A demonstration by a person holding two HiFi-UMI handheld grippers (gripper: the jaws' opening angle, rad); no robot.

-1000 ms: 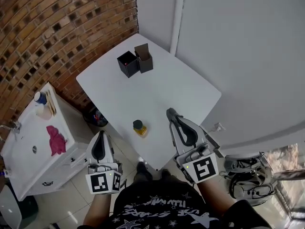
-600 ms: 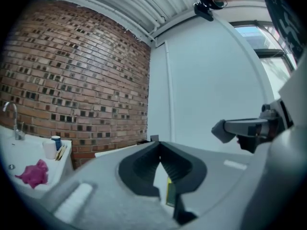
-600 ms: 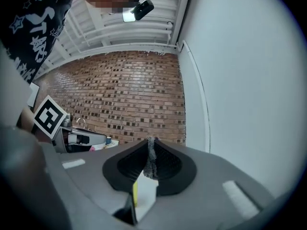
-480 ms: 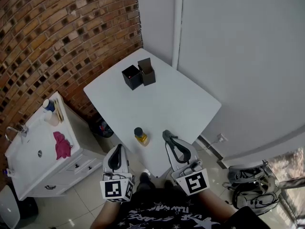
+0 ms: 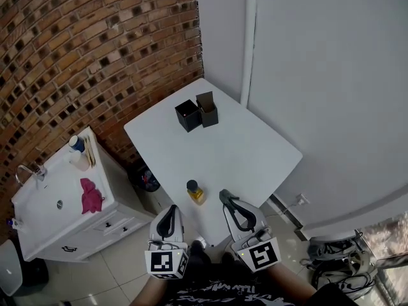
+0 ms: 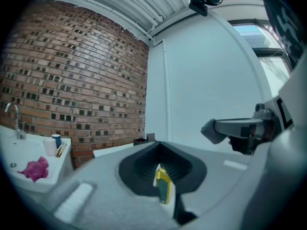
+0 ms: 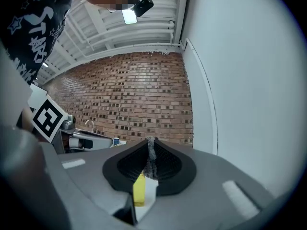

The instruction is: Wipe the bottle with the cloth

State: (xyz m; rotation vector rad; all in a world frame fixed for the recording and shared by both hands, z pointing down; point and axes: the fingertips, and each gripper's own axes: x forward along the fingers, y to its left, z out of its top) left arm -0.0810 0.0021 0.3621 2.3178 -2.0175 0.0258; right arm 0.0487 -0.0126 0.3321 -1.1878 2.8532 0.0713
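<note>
The right gripper (image 7: 151,151) pointed level, its two black jaws pressed together with only a thin grey seam between the tips and nothing gripped. Through the narrow gap lower down, a yellow bottle (image 7: 139,191) showed, standing on a white table (image 7: 150,189). Beyond the jaws rose a brick wall (image 7: 134,97), meeting a plain white wall (image 7: 240,80) on the right. At the left edge sat a marker cube (image 7: 48,120), with a tap (image 7: 88,124) just beside it. A ceiling light (image 7: 129,16) glowed overhead, near the person's dark printed shirt (image 7: 33,23).
</note>
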